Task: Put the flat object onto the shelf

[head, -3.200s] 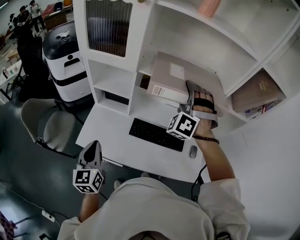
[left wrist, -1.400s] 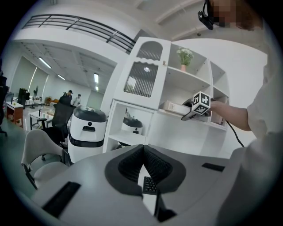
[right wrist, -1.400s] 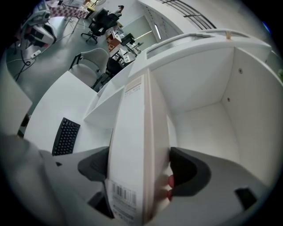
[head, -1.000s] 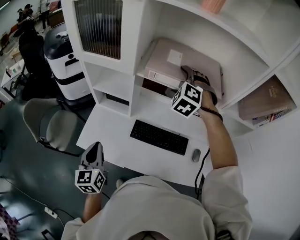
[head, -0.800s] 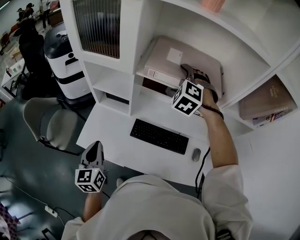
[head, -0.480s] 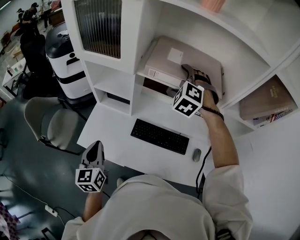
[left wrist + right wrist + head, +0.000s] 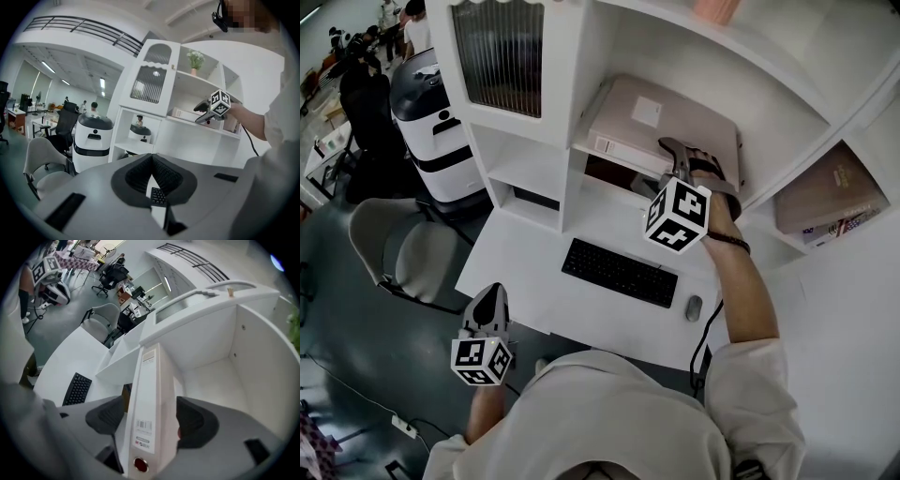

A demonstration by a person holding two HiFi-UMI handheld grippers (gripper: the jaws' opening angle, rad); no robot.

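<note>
The flat object is a pale beige binder (image 7: 661, 122) lying on the white shelf (image 7: 581, 148) above the desk. My right gripper (image 7: 675, 150) reaches to its near edge. In the right gripper view the binder's spine (image 7: 152, 394) stands between the jaws of the right gripper (image 7: 150, 416). The jaws are closing, and a thin gap shows beside the left pad (image 7: 110, 416). My left gripper (image 7: 489, 292) hangs low at the desk's front left, shut and holding nothing; its pads (image 7: 140, 173) meet at the tip in the left gripper view.
A black keyboard (image 7: 617, 272) and a mouse (image 7: 692, 308) lie on the white desk (image 7: 516, 272). More books (image 7: 825, 192) fill the right compartment. A ribbed glass door (image 7: 497, 56) is at upper left. A white and black machine (image 7: 436, 122) and a grey chair (image 7: 394, 248) stand left.
The binder went from above the desk onto the shelf and now lies still. Over the last second my right gripper drew back slightly from it. The left gripper stayed put.
</note>
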